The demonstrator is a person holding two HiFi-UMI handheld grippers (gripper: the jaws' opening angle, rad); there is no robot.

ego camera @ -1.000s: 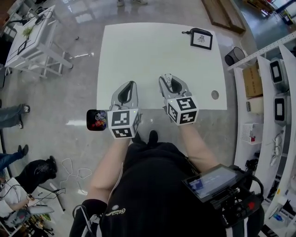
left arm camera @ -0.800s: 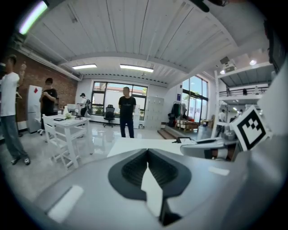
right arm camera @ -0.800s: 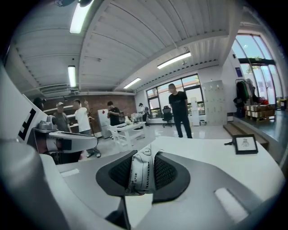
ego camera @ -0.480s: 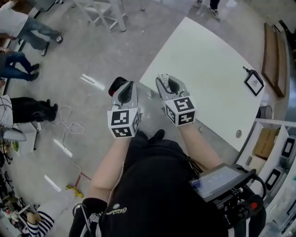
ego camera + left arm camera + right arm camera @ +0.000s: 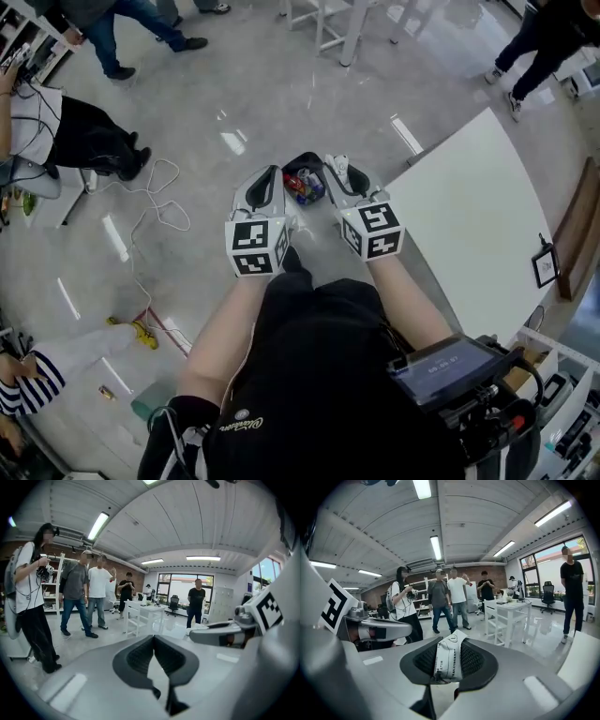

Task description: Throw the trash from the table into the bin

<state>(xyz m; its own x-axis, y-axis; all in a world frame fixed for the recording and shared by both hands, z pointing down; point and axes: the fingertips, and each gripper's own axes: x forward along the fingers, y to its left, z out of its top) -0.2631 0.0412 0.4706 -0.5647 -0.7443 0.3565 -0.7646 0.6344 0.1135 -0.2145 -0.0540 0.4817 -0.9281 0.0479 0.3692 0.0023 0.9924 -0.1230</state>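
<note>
In the head view a black bin stands on the floor, with red and blue trash inside it. Both grippers are held over it, one on each side. My right gripper is shut on a white printed packet. The right gripper view shows that packet pinched upright between the dark pads. My left gripper hangs at the bin's left rim. In its own view the left gripper has its tips together with nothing between them.
The white table lies to the right, with a small black frame near its far edge. A white cable loops on the floor at the left. Several people stand about, beside white furniture.
The view has swung left, away from the table. Both grippers have come from the table's edge to above the bin, and the packet is still in the right one.
</note>
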